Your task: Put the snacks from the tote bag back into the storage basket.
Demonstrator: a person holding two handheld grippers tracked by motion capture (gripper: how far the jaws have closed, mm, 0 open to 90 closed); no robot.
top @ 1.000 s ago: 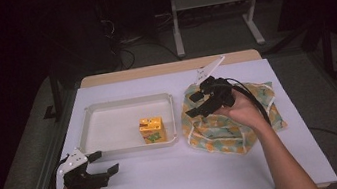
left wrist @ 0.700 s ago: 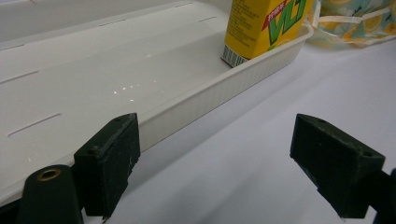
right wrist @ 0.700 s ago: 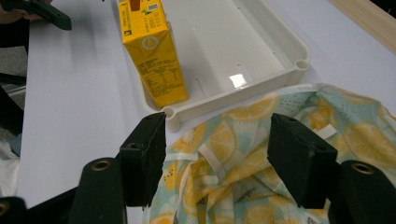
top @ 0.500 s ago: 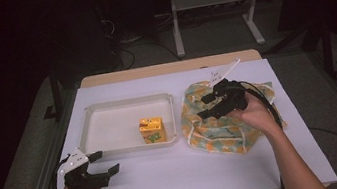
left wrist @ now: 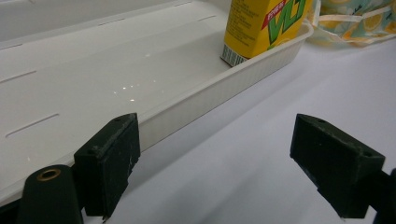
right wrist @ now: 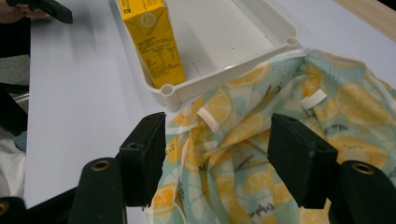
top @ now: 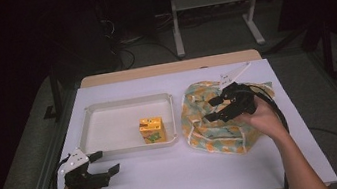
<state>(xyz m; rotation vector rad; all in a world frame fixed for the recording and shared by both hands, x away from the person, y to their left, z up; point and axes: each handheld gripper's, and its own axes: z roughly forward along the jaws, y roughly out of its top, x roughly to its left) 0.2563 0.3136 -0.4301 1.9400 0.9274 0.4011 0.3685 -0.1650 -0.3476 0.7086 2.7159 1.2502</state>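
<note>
Since the earlier frames my right gripper (top: 218, 108) has slid from the bag's upper edge down toward its middle, and the hand behind it has dropped lower in the high view; my left gripper (top: 104, 163) has not moved.

Right now the right gripper hovers over the bag (top: 212, 131), a crumpled cloth printed with orange and lemon slices on pale green, lying right of centre in the high view. Its jaws stand apart with nothing between them. In the right gripper view the bag (right wrist: 261, 154) spreads across the lower right, a white tag and a white strap showing on it, and the jaws frame its folds; I cannot tell whether they touch the cloth.

A white tray (top: 108, 108) sits left of the bag, its right rim touching or just beside the cloth. A yellow carton (top: 152, 130) stands upright in the tray's lower right corner. In the right gripper view the carton (right wrist: 152, 42) shows at the upper middle, close against the tray (right wrist: 261, 28) corner.

My left gripper rests at the lower left of the high view, on the white table (top: 193, 171) just below the tray, jaws wide apart and empty. In the left gripper view the tray (left wrist: 93, 84) wall runs just beyond the left jaw, with the carton (left wrist: 264, 23) at the top right.
</note>
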